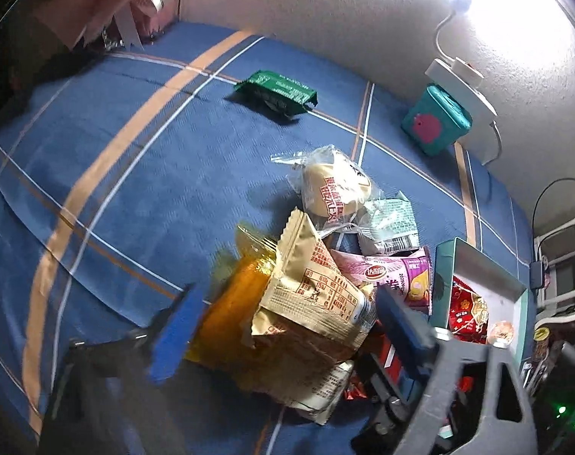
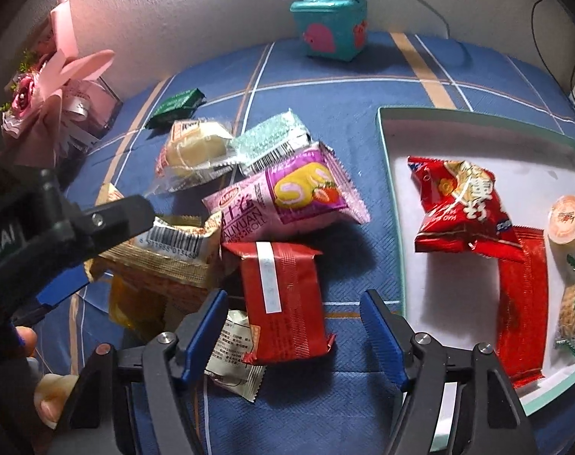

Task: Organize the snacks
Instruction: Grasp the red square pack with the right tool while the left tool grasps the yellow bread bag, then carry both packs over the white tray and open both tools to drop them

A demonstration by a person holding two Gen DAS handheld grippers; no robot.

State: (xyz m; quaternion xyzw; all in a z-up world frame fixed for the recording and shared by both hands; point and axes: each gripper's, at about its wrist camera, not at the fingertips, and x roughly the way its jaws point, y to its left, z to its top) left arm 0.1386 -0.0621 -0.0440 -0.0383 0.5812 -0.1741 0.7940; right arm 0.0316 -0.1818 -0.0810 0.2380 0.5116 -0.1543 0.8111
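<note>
Straddling the red packet [image 2: 287, 299], right gripper [image 2: 293, 326] jaws apart; left gripper [image 1: 283, 322] jaws apart around beige packet [image 1: 314, 295].

The pink and purple plastic swiss-roll wrapper [image 2: 283, 197], at the middle of the right wrist frame, carries the Latin letters "ALIYUAN" and "ROLL" along its lower edge, beside large Chinese characters and a small red oval logo too small to read. The beige paper-look snack packet [image 2: 173, 250], left of centre, bears a barcode whose digits are partly legible, ending in "013460". On the black gripper body [image 2: 7, 242] at the left edge, white letters read "ot.AI". The red crinkled foil bag [image 2: 465, 204] in the white tray shows big white Chinese characters.
</note>
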